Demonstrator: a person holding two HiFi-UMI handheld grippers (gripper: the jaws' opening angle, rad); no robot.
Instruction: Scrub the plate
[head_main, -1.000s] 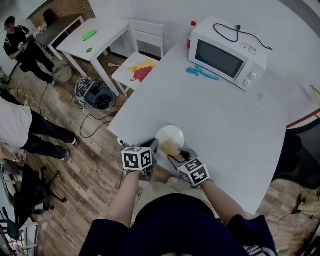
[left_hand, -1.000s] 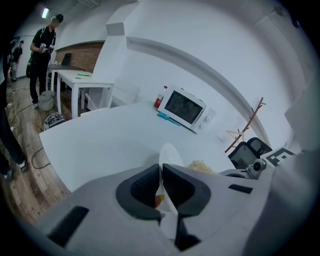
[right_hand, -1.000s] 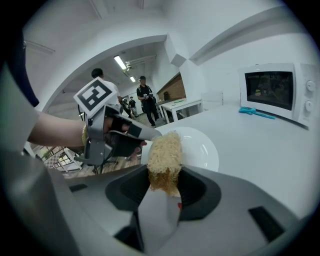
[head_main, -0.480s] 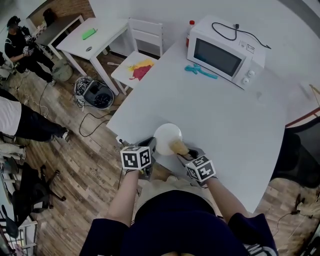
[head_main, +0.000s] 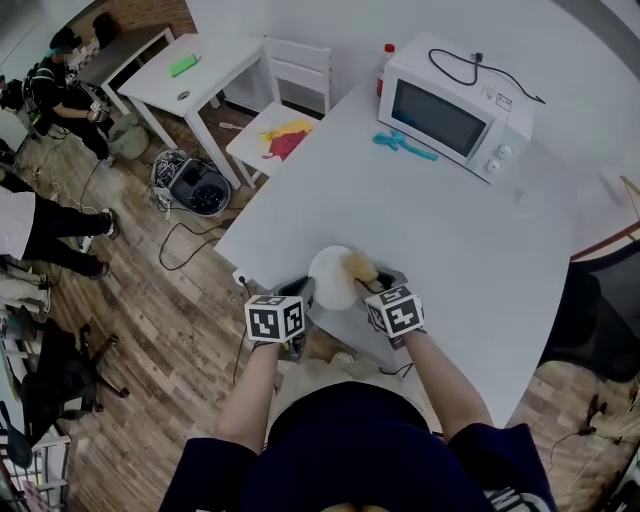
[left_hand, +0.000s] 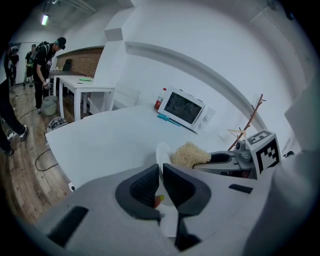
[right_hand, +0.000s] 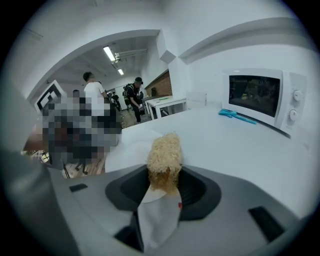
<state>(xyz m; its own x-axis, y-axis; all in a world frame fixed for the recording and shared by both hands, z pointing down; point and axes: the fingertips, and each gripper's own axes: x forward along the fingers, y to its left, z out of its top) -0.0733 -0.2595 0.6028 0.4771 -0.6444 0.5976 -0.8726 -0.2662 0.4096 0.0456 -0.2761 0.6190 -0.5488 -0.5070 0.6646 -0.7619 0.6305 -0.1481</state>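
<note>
A white plate (head_main: 328, 280) lies at the near edge of the white table (head_main: 450, 240). My left gripper (head_main: 304, 292) is shut on the plate's near left rim. In the left gripper view the plate (left_hand: 162, 150) shows edge-on between the jaws of that gripper (left_hand: 160, 169). My right gripper (head_main: 374, 282) is shut on a tan fibrous scrubber (head_main: 358, 266), which rests against the plate's right side. In the right gripper view the scrubber (right_hand: 164, 150) sticks out of the gripper (right_hand: 164, 176) over the plate (right_hand: 127, 147). The left gripper view also shows the scrubber (left_hand: 189, 154).
A white microwave (head_main: 452, 105) stands at the table's far side, with a teal tool (head_main: 405, 145) in front of it and a red-capped bottle (head_main: 385, 55) beside it. A white chair (head_main: 285, 125) and a small table (head_main: 190, 75) stand to the left. People stand on the wooden floor at far left.
My right gripper has carried the scrubber across the plate, from its near part toward its right side. The left gripper and the plate have stayed put.
</note>
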